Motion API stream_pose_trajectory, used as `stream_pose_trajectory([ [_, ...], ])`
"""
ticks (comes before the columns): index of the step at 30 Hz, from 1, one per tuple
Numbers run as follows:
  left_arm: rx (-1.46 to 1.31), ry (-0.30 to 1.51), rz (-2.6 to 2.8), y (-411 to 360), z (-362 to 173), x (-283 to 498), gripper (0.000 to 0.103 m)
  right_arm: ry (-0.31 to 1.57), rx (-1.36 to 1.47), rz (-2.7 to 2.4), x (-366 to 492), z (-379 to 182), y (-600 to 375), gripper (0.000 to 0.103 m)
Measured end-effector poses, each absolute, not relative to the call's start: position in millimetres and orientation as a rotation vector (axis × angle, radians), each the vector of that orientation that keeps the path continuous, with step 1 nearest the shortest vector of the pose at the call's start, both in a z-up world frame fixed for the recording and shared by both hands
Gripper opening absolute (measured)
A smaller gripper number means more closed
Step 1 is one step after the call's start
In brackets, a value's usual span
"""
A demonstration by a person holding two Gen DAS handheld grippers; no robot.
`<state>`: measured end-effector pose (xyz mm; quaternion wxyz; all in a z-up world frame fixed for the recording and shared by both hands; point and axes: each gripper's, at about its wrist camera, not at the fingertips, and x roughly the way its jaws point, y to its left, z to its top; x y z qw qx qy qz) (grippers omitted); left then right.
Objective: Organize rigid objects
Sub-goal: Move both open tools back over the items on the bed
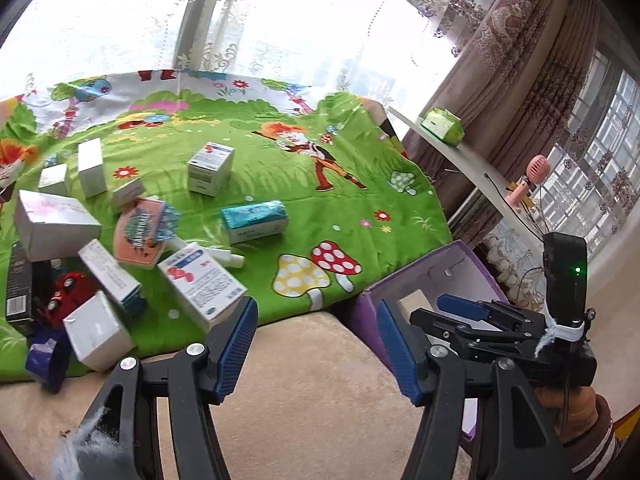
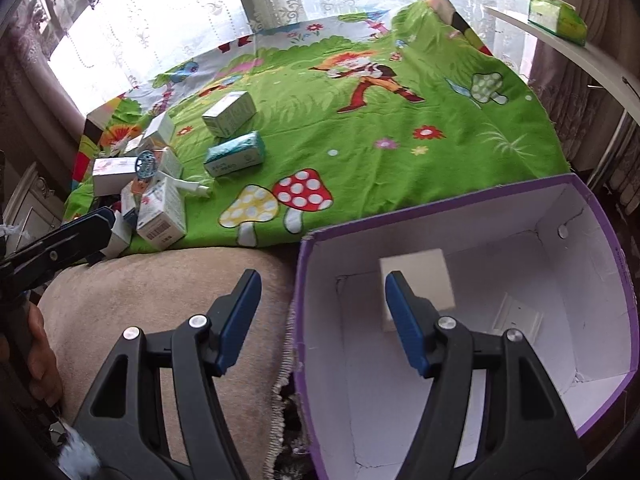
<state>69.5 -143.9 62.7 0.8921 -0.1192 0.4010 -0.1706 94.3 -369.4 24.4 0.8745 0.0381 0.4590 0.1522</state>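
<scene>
A purple box with a white inside (image 2: pixel 592 240) stands at the near right edge of the green cartoon cloth (image 2: pixel 360 152); a white box (image 2: pixel 420 280) lies in it. My right gripper (image 2: pixel 320 308) is open and empty, one finger over the purple box's left wall. My left gripper (image 1: pixel 316 336) is open and empty above beige fabric, near a white and blue medicine box (image 1: pixel 200 284). A teal packet (image 1: pixel 256 220) and several small boxes lie on the cloth. The purple box also shows in the left wrist view (image 1: pixel 460 264), with the right gripper (image 1: pixel 464 308) over it.
A pile of boxes, a red toy car (image 1: pixel 68 296) and a white cable (image 1: pixel 224 256) sit at the cloth's left. A white shelf (image 1: pixel 472 160) on the right holds a green packet (image 1: pixel 444 126) and a pink fan (image 1: pixel 528 184). Curtains hang behind.
</scene>
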Motion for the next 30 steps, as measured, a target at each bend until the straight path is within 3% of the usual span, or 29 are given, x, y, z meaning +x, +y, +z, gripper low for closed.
stream_pose_trajectory([
  [16, -0.330, 0.824, -0.146, -39, 45, 47, 0.063, 1.005, 0.021, 0.449, 112, 23, -295, 0.068],
  [30, -0.351, 0.878, -0.029, 2, 25, 39, 0.063, 1.007, -0.063, 0.569, 125, 19, -224, 0.068],
])
